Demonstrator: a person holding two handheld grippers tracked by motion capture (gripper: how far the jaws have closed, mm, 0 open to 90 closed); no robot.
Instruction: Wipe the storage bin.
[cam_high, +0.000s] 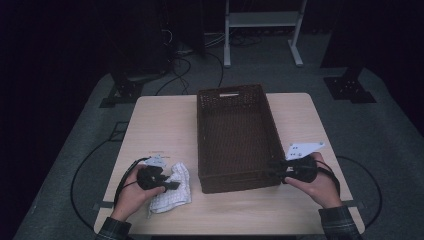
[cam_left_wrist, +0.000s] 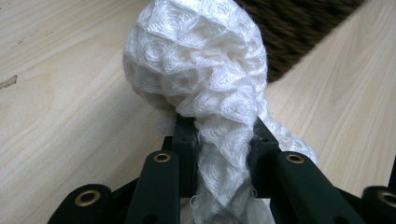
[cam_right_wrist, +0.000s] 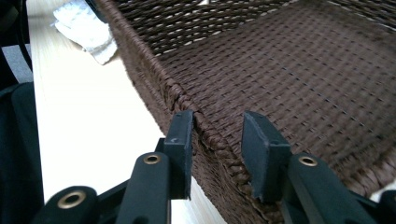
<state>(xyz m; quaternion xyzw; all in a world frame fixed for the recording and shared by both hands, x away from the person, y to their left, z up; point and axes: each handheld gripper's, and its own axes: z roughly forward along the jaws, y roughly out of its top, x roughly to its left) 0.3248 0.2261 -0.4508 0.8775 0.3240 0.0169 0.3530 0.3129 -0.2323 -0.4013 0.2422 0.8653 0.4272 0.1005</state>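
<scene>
While the left gripper lies low on the pale wood-grain surface at about eight o'clock in the high view, its black fingers are clamped on a white waffle-weave cloth. In the left gripper view the cloth's honeycomb cells show plainly: soft, puffed thread ridges bunched into a rounded bulb beyond the fingertips, narrowing to a twisted rope where the matte pads pinch it. From above, the cloth spreads as a crumpled, faintly checked heap on the surface, just left of the dark brown woven rectangular basket and close to its near left corner.

That basket stands in the middle of the surface, its long sides running from six towards twelve o'clock, with a slot handle cut into its far end wall. Its weave is tight and ribbed, with a thicker braided cord along the rim.

At about four o'clock the right gripper meets the basket's near right corner. In the right gripper view its flat, squared black fingers straddle the braided rim, one outside the wall and one inside. The outer pad sits against the weave, while a gap shows between the inner pad and the rim, so the fingers stand apart around the wall rather than pressing it. Brass-coloured rivets dot the smooth black linkages of both grippers.
</scene>
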